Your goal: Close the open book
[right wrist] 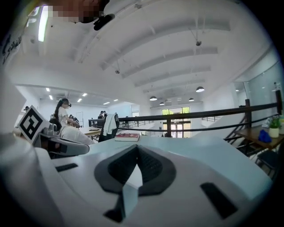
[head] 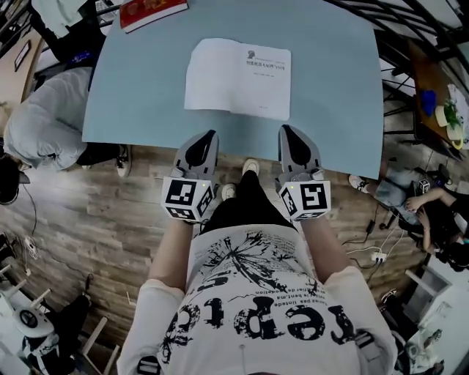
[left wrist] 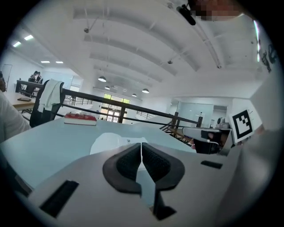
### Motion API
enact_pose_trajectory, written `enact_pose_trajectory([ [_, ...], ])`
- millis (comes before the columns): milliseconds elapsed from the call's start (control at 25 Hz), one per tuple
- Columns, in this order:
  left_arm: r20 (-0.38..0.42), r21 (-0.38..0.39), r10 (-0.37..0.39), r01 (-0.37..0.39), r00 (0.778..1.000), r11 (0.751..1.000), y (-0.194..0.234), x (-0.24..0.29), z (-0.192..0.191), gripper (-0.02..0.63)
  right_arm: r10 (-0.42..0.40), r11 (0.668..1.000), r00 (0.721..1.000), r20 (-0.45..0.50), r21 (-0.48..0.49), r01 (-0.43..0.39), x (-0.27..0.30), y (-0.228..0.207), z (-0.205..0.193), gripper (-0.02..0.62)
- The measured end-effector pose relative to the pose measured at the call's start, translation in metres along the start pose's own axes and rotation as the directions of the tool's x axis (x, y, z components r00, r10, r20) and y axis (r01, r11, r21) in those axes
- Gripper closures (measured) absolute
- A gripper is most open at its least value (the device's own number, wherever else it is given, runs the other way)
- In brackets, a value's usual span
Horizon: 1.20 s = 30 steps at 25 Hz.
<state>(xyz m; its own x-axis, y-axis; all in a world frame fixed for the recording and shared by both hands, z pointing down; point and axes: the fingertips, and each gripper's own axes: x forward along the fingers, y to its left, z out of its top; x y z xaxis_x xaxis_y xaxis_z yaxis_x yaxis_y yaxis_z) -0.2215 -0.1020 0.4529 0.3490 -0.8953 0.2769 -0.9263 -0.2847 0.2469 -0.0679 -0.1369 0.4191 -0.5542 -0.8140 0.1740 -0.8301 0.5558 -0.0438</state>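
Print [head: 265,62] on open book [head: 220,80] seems too small to read.

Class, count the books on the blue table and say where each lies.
2. An open white book lies centrally; a closed red book lies at the far left corner. No others show.
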Motion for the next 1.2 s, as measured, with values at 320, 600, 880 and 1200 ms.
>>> enact_pose_trajectory([
  [320, -0.086, -0.405, 0.024, -0.057, 0.996, 0.913, 0.046, 0.058, -0.066, 0.550, 0.035, 0.999, 0.996, -0.076, 0.024, -0.033, 0.047, -0.016, -0.033, 0.584],
  [600, -0.093, -0.640, 0.049, -0.097, 0.994, 0.762, 0.069, 0.088, -0.098, 0.474, 0.063, 0.998, 0.991, -0.116, 0.025, -0.061, 0.077, -0.023, -0.045, 0.584],
  [880, -0.031, -0.823, 0.098, -0.081, 0.995, 0.562, 0.090, 0.103, -0.105, 0.456, 0.044, 0.999, 0.982, -0.184, -0.001, -0.045, 0.082, -0.039, -0.060, 0.584],
  [1200, 0.010, -0.912, 0.164, -0.058, 0.986, 0.405, 0.113, 0.112, -0.104, 0.456, 0.030, 0.999, 0.976, -0.214, -0.024, -0.036, 0.080, -0.049, -0.064, 0.584],
])
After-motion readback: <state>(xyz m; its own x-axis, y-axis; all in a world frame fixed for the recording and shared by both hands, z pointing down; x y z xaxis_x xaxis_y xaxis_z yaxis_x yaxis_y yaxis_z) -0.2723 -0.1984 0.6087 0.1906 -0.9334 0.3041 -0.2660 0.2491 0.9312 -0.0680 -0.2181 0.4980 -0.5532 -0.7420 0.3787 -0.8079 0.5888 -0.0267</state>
